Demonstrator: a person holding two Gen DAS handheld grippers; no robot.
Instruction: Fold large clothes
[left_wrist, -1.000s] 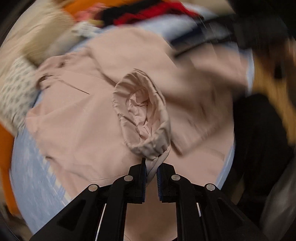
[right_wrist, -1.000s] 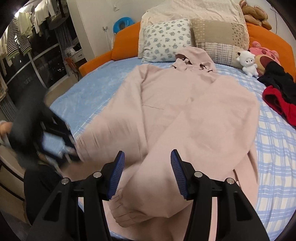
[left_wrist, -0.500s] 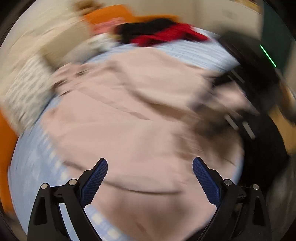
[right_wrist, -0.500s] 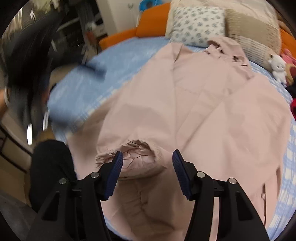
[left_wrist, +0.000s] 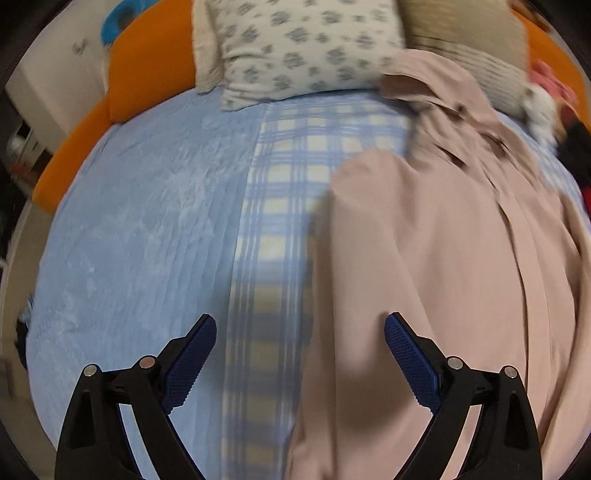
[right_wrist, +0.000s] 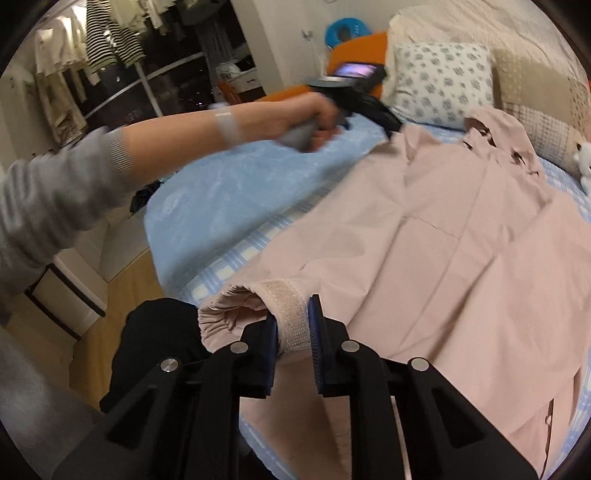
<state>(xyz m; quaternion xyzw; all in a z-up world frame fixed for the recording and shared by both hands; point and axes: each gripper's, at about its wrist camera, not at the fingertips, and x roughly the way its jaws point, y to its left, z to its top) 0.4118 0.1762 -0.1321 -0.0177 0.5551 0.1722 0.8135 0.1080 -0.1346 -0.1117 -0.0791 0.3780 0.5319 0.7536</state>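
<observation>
On the bed (left_wrist: 147, 229), pink jacket (right_wrist: 461, 240) lies spread flat. Right tool (right_wrist: 291, 325) clamps the sleeve cuff (right_wrist: 291, 314) at 6 o'clock; left tool (left_wrist: 299, 347) gapes, empty, over jacket's edge. Sleeve-fold step; next, probably carry cuff across the body toward 1 o'clock.

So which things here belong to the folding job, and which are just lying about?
Job: pink jacket, its sleeve cuff in the right gripper, open left gripper.
Lying about: floral pillow, white plush toy, hanging striped clothes.
</observation>
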